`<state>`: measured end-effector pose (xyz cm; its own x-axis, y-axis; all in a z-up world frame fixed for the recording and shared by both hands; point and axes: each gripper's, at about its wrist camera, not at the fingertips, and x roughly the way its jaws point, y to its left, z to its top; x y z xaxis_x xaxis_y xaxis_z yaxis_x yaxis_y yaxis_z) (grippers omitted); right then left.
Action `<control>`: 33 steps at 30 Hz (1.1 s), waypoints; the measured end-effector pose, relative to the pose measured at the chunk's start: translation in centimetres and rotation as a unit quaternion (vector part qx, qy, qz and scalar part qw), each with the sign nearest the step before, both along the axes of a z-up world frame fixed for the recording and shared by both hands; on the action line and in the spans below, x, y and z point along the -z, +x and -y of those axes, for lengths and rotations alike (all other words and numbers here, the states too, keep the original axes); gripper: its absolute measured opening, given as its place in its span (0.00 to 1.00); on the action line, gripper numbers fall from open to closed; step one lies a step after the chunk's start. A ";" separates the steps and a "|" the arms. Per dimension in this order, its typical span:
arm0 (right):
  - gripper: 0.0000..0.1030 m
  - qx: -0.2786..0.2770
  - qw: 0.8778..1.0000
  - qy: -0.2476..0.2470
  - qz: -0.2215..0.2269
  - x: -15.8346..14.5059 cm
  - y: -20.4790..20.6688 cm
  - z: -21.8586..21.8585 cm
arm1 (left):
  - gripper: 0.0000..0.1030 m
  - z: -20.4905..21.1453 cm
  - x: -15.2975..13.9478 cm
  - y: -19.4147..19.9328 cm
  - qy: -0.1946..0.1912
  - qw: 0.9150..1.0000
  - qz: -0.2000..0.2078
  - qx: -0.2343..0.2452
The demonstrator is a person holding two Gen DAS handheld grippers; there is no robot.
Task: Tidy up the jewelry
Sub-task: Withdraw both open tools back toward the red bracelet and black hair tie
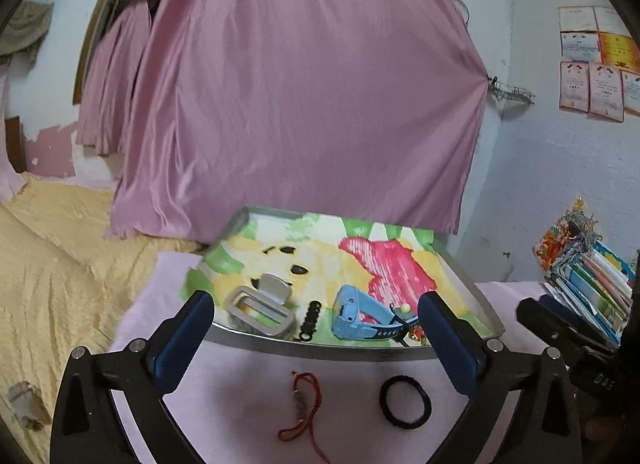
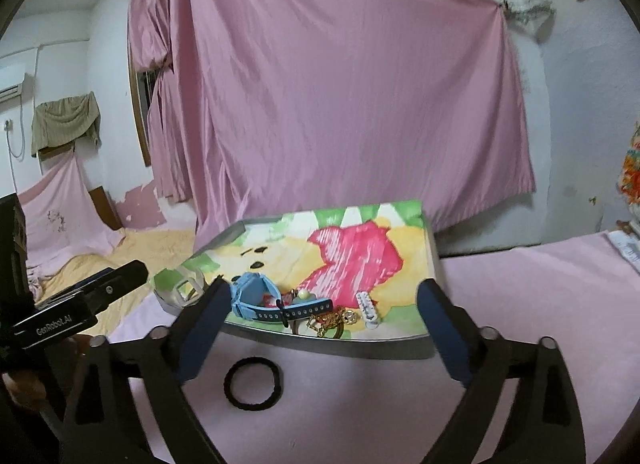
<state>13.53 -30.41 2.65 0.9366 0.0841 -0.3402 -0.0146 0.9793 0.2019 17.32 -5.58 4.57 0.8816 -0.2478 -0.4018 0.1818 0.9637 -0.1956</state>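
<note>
Two sets of blue-padded tongs, left (image 1: 316, 328) and right (image 2: 324, 324), hang spread wide and empty over a pink-covered bench (image 2: 360, 404). One shallow metal tray lined with a cartoon-print cloth (image 1: 476, 296) holds one light-blue wristwatch (image 2: 256, 300), one grey strap buckle (image 1: 260, 304), one gold chain tangle (image 2: 332, 322) and one white clip (image 2: 368, 310). In front of the tray lie one black ring-shaped hair tie (image 1: 406, 402) and one red cord bracelet (image 1: 304, 404). A pink satin curtain (image 1: 300, 84) covers the wall behind.
</note>
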 end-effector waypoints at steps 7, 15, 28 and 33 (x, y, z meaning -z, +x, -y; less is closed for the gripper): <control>0.96 0.012 0.999 -0.015 0.042 -0.6 -3.5 -1.3 | 0.99 -1.1 -0.5 -3.4 0.012 0.999 0.044 -0.012; 0.96 0.007 0.998 -0.018 0.057 -0.2 -5.5 -2.4 | 0.99 -2.7 0.2 -6.2 0.014 0.998 0.058 -0.025; 0.96 -0.008 0.999 -0.035 0.028 0.8 -5.5 -3.9 | 0.99 -4.3 1.5 -7.0 0.017 0.998 0.042 -0.038; 0.96 -0.021 0.999 -0.033 -0.011 1.2 -3.9 -3.8 | 0.99 -4.3 2.4 -5.5 0.026 0.999 0.002 -0.030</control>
<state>9.61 -26.56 1.41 0.9249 0.0991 -0.3670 -0.0514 0.9892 0.1376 11.79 -1.31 2.21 0.8955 -0.1738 -0.4097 0.1248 0.9817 -0.1437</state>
